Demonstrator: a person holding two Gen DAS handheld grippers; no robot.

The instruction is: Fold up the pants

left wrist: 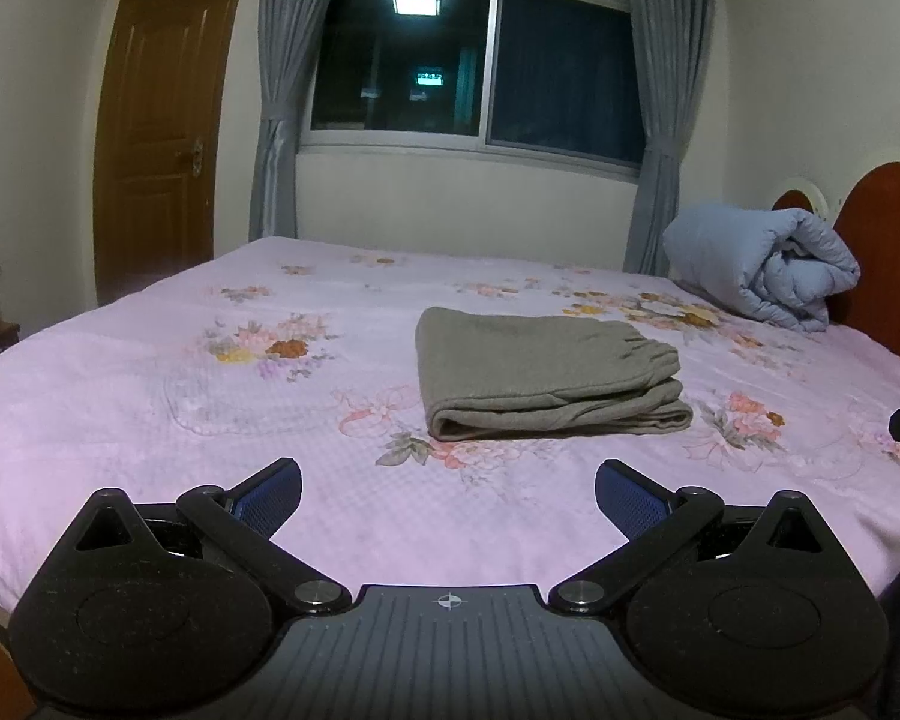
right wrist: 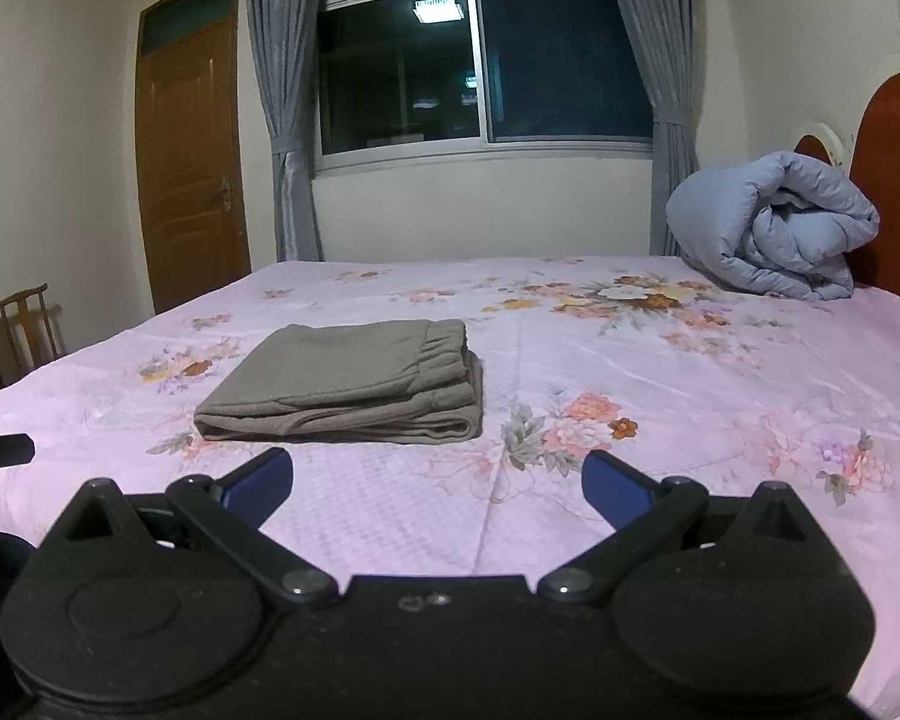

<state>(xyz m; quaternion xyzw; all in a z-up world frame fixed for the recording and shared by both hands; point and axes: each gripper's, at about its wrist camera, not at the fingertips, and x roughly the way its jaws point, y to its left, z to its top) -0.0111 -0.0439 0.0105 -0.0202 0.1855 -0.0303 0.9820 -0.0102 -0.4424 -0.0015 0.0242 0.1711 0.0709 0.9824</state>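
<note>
Pants (left wrist: 546, 381) sit folded into a neat grey-brown bundle on the bed (left wrist: 150, 420), flat on the pink floral sheet, elastic waistband turned toward three o'clock and the rounded fold edge facing you. From your left hand-held gripper (left wrist: 448, 495) they lie up at one o'clock, well apart from the blue pads (left wrist: 270, 495); your jaws there are spread wide, holding nothing, hovering over bare sheet near the bed's front edge.

Over on the right wrist view, the same bundle (right wrist: 348, 381) shows at eleven o'clock from your right hand-held gripper (right wrist: 438, 489). Fingers splayed apart here too, empty, the left pad (right wrist: 258, 486) near the bundle's front edge but not touching it.

A black piece at nine o'clock on the right view's edge looks like part of your other gripper; a matching dark shape sits at three o'clock in the left view.

Beyond the pants, at two o'clock, a rolled blue quilt (right wrist: 774, 228) rests against the red-brown headboard (right wrist: 894, 180). Straight ahead at twelve o'clock, a dark window (left wrist: 480, 54) between grey curtains (left wrist: 276, 90); at ten o'clock, a wooden door (left wrist: 156, 132), closed. A wooden chair (right wrist: 27, 324) stands at nine o'clock beside the bed.
</note>
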